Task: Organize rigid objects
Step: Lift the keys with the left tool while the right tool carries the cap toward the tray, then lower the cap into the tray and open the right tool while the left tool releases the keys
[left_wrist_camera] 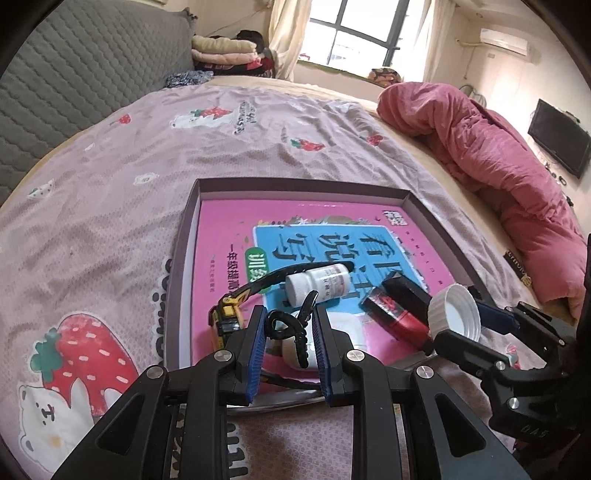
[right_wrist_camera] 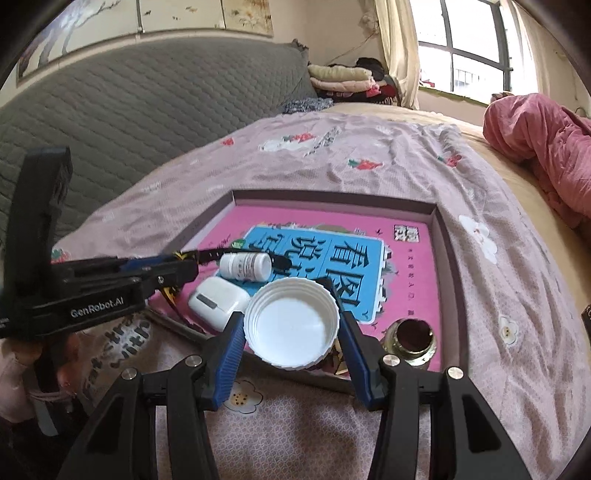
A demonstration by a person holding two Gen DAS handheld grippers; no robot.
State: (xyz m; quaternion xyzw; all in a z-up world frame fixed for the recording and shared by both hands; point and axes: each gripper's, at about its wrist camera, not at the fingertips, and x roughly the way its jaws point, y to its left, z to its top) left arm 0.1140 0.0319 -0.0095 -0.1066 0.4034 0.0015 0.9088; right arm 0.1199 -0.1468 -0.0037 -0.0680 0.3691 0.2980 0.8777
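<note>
A book (right_wrist_camera: 406,236) lies in the tray (right_wrist_camera: 448,258), with a pill bottle (right_wrist_camera: 245,266) on it.

A bed (left_wrist_camera: 258,155) fills most of both views, spread with a pale pink sheet (right_wrist_camera: 369,162) printed with strawberries and white bears. At the head of the bed stands a grey quilted headboard (right_wrist_camera: 147,99). A rumpled red quilt (left_wrist_camera: 498,166) lies along the bed's far side. Folded blankets (left_wrist_camera: 225,50) are stacked beyond the bed's far corner, beside cream curtains (left_wrist_camera: 284,33) and a window (left_wrist_camera: 354,29). Past the bed, a dark television (left_wrist_camera: 557,136) hangs on the wall below an air conditioner (left_wrist_camera: 504,38).
</note>
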